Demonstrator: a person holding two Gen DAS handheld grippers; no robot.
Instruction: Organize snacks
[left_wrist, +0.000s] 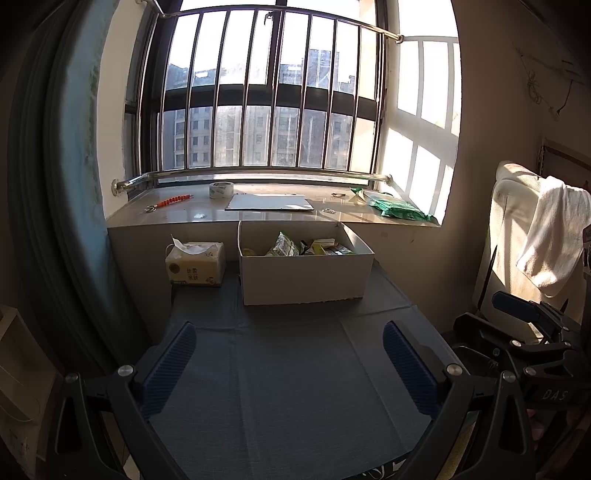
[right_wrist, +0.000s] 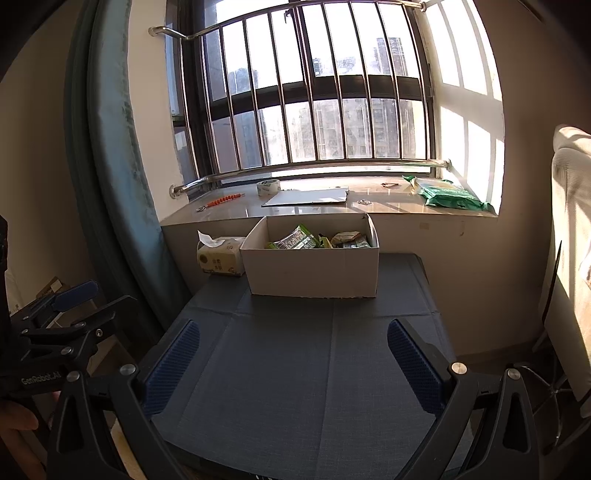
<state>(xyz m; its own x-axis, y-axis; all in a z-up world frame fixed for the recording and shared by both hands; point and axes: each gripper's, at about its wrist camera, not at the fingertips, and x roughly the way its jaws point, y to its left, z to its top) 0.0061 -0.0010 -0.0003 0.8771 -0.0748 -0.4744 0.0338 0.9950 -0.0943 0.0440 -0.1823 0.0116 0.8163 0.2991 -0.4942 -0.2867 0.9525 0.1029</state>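
A white cardboard box (left_wrist: 304, 278) (right_wrist: 314, 275) stands at the far end of a table under a blue-grey cloth (left_wrist: 295, 369) (right_wrist: 314, 369). Several snack packets (left_wrist: 286, 245) (right_wrist: 299, 238), green and yellow, lie inside it. My left gripper (left_wrist: 290, 341) hovers open over the near part of the cloth, nothing between its blue pads. My right gripper (right_wrist: 293, 339) is likewise open and empty, well short of the box. Each gripper shows at the edge of the other's view: the right one (left_wrist: 524, 321), the left one (right_wrist: 70, 310).
A tissue pack (left_wrist: 195, 267) (right_wrist: 221, 258) sits left of the box. The windowsill (left_wrist: 266, 214) behind holds a tape roll (left_wrist: 221, 190), a white sheet (left_wrist: 269, 202), an orange beaded item (left_wrist: 173, 200) and a green bag (left_wrist: 397, 206). Curtain (left_wrist: 74, 184) at left; chair with towel (left_wrist: 554, 236) at right.
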